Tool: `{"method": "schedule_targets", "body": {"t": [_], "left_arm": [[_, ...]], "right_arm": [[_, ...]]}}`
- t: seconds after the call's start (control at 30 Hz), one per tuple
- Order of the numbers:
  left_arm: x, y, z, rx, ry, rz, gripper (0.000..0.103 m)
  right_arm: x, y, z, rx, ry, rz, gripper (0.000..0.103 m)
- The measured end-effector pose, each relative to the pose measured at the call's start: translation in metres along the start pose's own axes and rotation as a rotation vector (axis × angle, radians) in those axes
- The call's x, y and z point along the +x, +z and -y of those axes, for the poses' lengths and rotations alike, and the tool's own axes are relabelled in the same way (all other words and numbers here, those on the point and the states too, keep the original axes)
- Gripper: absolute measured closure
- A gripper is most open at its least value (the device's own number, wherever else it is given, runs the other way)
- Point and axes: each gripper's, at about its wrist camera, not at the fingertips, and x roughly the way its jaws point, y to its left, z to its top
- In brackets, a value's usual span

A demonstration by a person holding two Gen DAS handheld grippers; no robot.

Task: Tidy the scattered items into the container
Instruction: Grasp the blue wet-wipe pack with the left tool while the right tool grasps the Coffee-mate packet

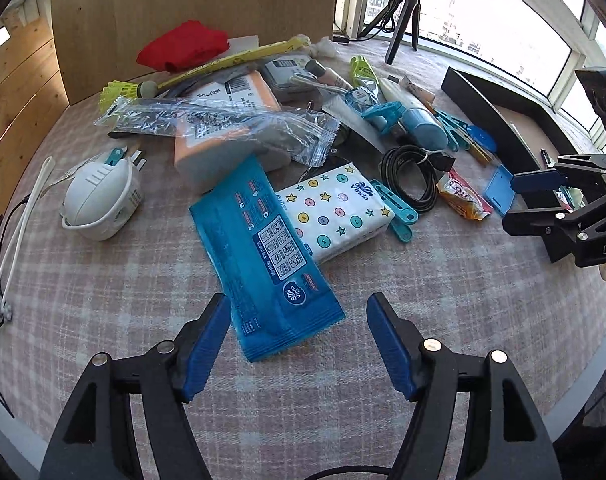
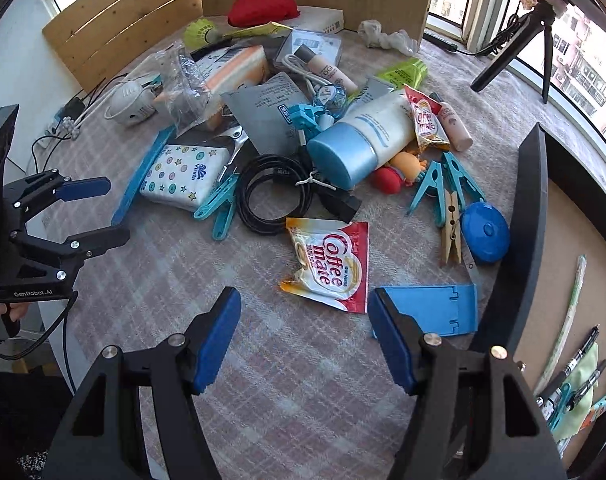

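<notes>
The left claw (image 1: 299, 340) hangs low over the checked worktop (image 1: 103, 280) with its blue pads spread apart and nothing between them; the near end of a blue wipes pack (image 1: 263, 264) lies just ahead. That pack overlaps a star-printed tissue pack (image 1: 335, 208). The right claw (image 2: 305, 340) is likewise spread and empty, a Coffee-mate sachet (image 2: 329, 264) just ahead and a blue phone stand (image 2: 435, 308) beside its right pad. The black-walled container (image 2: 531, 216) sits at the worktop's right, holding pens (image 2: 575, 368).

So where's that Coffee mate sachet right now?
In the right wrist view, the Coffee mate sachet lies flat on the checked cloth just ahead of the open right fingers, between the black cable coil and blue stand.
</notes>
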Motion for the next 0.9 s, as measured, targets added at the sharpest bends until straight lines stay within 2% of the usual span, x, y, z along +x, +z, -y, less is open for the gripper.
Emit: {"method": "schedule_targets", "body": {"t": [0.23, 0.37, 0.4, 0.43, 0.5, 0.57, 0.67, 0.83, 0.87, 0.9], "left_arm": [[0.012, 0.001, -0.003, -0.022, 0.038, -0.004, 0.035], [0.021, 0.000, -0.010, -0.050, 0.052, -0.030, 0.039], [0.022, -0.001, -0.012, -0.055, 0.052, -0.036, 0.041], [0.024, -0.001, -0.013, -0.057, 0.054, -0.041, 0.048], [0.024, -0.001, -0.014, -0.056, 0.061, -0.038, 0.048], [0.022, -0.001, -0.016, -0.050, 0.053, -0.035, 0.052], [0.018, 0.001, -0.017, -0.035, 0.036, -0.027, 0.062], [0.014, 0.000, -0.022, -0.059, 0.033, -0.019, 0.067], [0.013, -0.001, -0.024, -0.065, 0.034, -0.018, 0.080], [0.011, -0.001, -0.027, -0.071, 0.035, -0.017, 0.082]], "right_arm": [[0.028, 0.010, -0.013, -0.051, -0.063, -0.031, 0.038], [0.039, 0.011, -0.015, -0.067, -0.102, -0.045, 0.040], [0.040, 0.012, -0.014, -0.056, -0.091, -0.038, 0.043], [0.040, 0.013, -0.012, -0.043, -0.087, -0.033, 0.044], [0.039, 0.015, -0.008, -0.022, -0.098, -0.023, 0.060], [0.038, 0.018, -0.002, 0.010, -0.087, -0.019, 0.068], [0.036, 0.020, 0.004, 0.052, -0.057, -0.014, 0.071], [0.031, 0.020, 0.009, 0.071, -0.043, 0.003, 0.080], [0.029, 0.020, 0.010, 0.078, -0.039, 0.008, 0.082], [0.027, 0.019, 0.012, 0.087, -0.032, 0.015, 0.084]]}}
